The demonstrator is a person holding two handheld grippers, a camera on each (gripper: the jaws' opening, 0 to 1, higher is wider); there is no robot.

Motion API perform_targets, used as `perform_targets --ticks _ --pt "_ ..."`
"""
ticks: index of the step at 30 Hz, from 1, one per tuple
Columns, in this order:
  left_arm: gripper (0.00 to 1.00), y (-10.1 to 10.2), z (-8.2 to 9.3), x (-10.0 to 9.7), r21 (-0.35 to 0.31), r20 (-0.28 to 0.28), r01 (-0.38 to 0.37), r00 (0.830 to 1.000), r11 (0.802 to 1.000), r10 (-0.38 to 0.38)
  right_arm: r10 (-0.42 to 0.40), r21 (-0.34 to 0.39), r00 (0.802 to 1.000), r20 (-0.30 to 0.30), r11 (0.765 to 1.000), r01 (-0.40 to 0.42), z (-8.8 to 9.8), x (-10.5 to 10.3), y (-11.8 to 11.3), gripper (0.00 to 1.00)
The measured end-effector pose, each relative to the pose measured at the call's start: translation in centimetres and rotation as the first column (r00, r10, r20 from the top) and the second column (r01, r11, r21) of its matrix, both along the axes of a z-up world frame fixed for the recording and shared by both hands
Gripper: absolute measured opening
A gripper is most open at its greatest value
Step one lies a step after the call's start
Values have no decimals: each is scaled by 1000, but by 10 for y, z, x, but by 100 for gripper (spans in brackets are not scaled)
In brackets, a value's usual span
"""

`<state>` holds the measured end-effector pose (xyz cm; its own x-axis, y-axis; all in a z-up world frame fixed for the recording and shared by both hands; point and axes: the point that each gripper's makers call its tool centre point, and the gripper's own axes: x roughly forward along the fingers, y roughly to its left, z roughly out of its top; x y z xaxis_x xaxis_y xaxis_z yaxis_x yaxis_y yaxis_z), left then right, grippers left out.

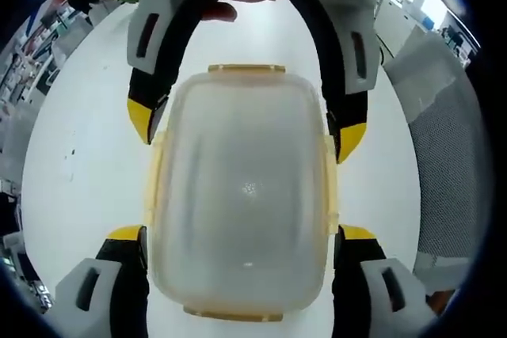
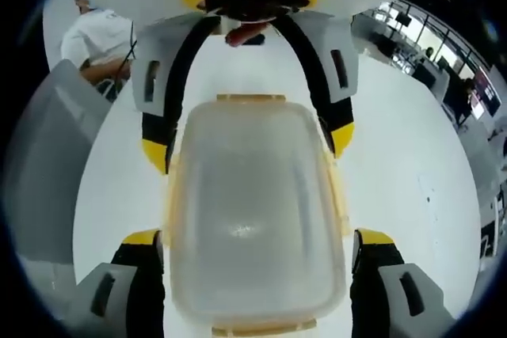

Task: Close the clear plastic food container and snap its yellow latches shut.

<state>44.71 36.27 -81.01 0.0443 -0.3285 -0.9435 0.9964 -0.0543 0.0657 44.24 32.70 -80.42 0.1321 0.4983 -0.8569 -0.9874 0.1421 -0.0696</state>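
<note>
While both grippers flank the clear plastic food container (image 1: 242,195) from opposite ends, each pair of jaws stands spread wide, with the box lying between them on the white table (image 1: 79,156). In the left gripper view, the left gripper (image 1: 242,251) has its yellow-tipped jaws just outside the container's near corners, and the right gripper (image 1: 245,128) reaches in from the far side, its tips close against the far corners; whether any tip actually touches the plastic cannot be told. The right gripper view mirrors this, with the right gripper (image 2: 257,255) astride the near end and the left one beyond. The lid (image 2: 253,195) appears to sit flat on the base, so closing looks done and latching is likely what remains. The main risk, as I judge it, is the light box skating on the smooth tabletop if one side is pushed without the other bracing it, or a hard jaw tip slipping off a narrow latch (image 1: 246,70). The box is a rounded rectangle of cloudy, glossy plastic, rimmed by thin yellow latches on its ends and sides; the jaws are matte black and grey.
</note>
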Motion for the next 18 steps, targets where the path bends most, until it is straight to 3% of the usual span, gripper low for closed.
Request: perform_targets --ticks 4,7,13,16,18 --pt "98 0 1 2 -37 20 -36 999 999 37 -36 31 999 -6 999 36 3 -1 -1 100" --pt "97 -1 2 2 -69 28 -59 998 996 61 -107 106 994 -20 988 109 9 -1 1 100" --pt "95 -5 14 5 -173 40 -135 989 976 144 -216 225 976 13 952 208 21 7 3 100" --pt "94 -7 18 6 -226 33 -176 982 958 188 -270 294 962 -34 918 268 23 5 6 100" --pt "94 -6 19 2 -255 18 -191 979 948 202 -275 314 961 -30 910 271 24 5 5 100"
